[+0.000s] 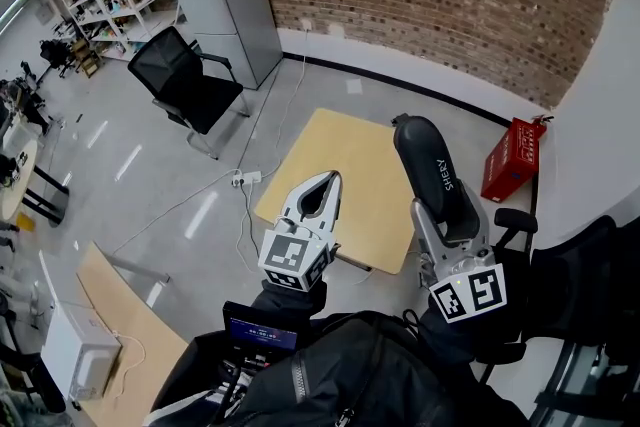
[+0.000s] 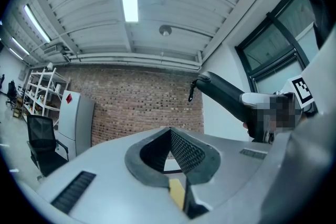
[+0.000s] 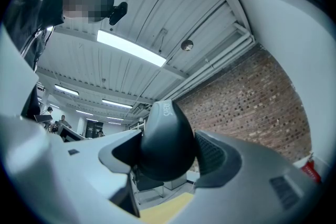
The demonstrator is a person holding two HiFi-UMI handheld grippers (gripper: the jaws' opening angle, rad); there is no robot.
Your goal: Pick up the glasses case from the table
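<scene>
Glasses case (image 1: 432, 165), black, hard-shell: clamped near its lower end between the jaws of the right gripper (image 1: 447, 220) and held upright well above the pale wooden table (image 1: 340, 165), so the pick-up looks complete. Left gripper (image 1: 322, 183): jaw tips together on nothing, raised alongside, apparently idle because one grip suffices.

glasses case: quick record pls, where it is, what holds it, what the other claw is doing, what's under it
glasses case: black, in the air above the table, long axis pointing away from the person
held by: right claw, jaws shut on one end of the case
left claw: jaws together, nothing between them, raised beside the right one
table: light wood, below both claws
task state: case is off the table
</scene>
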